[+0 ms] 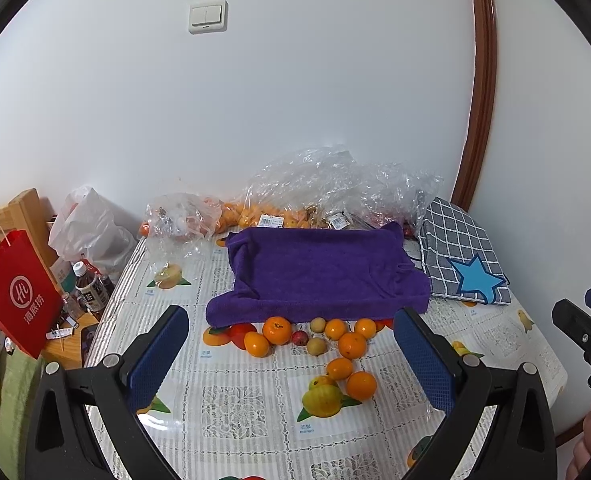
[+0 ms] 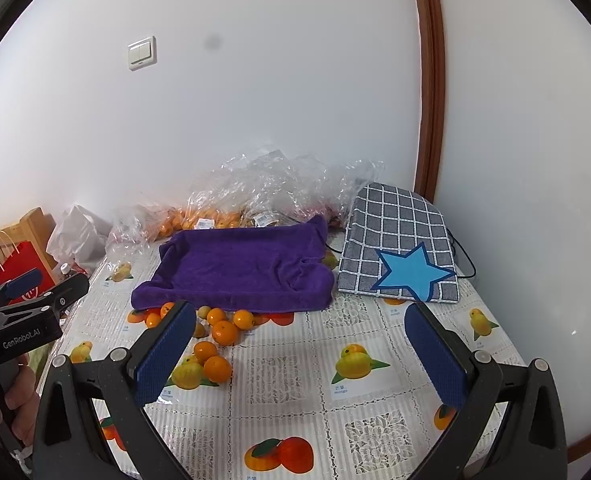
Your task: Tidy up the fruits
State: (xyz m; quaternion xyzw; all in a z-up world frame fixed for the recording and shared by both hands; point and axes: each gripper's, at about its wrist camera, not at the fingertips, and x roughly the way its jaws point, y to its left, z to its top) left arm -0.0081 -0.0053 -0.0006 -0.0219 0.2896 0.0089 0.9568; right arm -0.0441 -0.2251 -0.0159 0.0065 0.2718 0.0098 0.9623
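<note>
Several loose oranges point(image 1: 352, 345) lie on the fruit-print tablecloth point(image 1: 239, 400) in front of a purple towel point(image 1: 319, 276), with a small red fruit point(image 1: 300, 337) and two pale round fruits point(image 1: 316, 346) among them. The oranges point(image 2: 224, 332) and the towel point(image 2: 239, 268) also show in the right wrist view. My left gripper point(image 1: 291, 364) is open and empty, above the table just short of the fruits. My right gripper point(image 2: 299, 356) is open and empty, to the right of the fruits.
Clear plastic bags point(image 1: 335, 192) holding more oranges lie against the wall behind the towel. A grey checked cloth with a blue star point(image 2: 403, 248) sits at the right. A red paper bag point(image 1: 15, 296), bottles point(image 1: 91, 288) and a white bag stand left of the table.
</note>
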